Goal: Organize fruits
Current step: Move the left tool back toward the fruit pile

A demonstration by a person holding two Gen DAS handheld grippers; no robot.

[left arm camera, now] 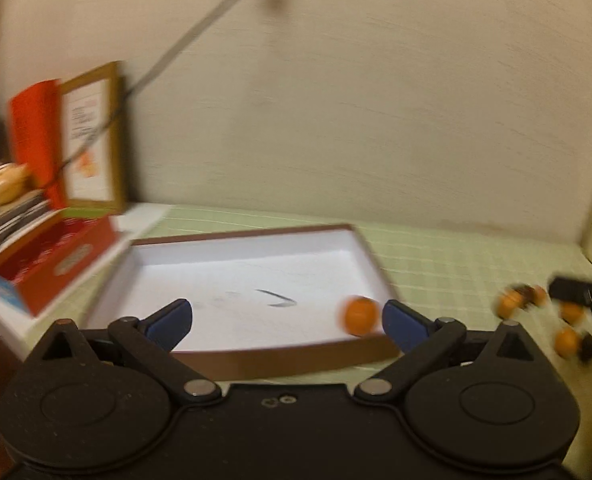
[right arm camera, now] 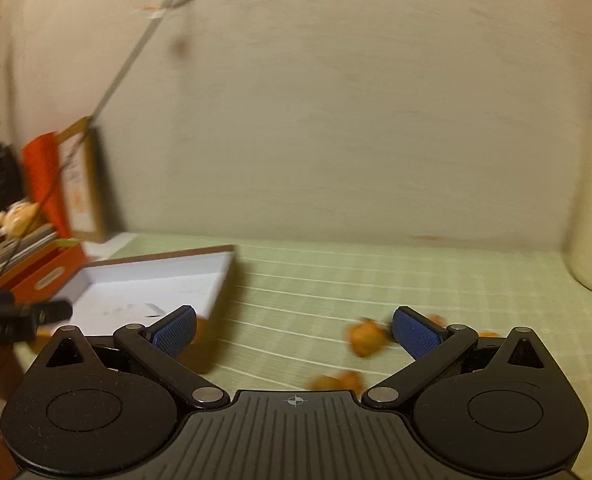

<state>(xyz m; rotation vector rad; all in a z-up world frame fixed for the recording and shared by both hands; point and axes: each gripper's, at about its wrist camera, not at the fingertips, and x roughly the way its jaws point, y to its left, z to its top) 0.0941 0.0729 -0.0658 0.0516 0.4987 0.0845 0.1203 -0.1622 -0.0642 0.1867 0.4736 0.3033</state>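
Pale green checked cloth covers the table in both blurred views, with a cream wall behind. In the left wrist view, a shallow white box with brown outer walls lies at the centre, and one orange fruit rests inside it near its lower right corner. The left gripper hangs over the box's near edge, its blue-padded jaws spread wide with nothing between them. More orange fruits lie loose on the cloth at the right edge, beside the dark tip of the other gripper.

In the right wrist view, the right gripper is also wide open and empty, low over the cloth. A loose fruit sits just left of its right pad. The white box shows at left.

A red box and a framed sheet stand at far left; their writing is too blurred to read.
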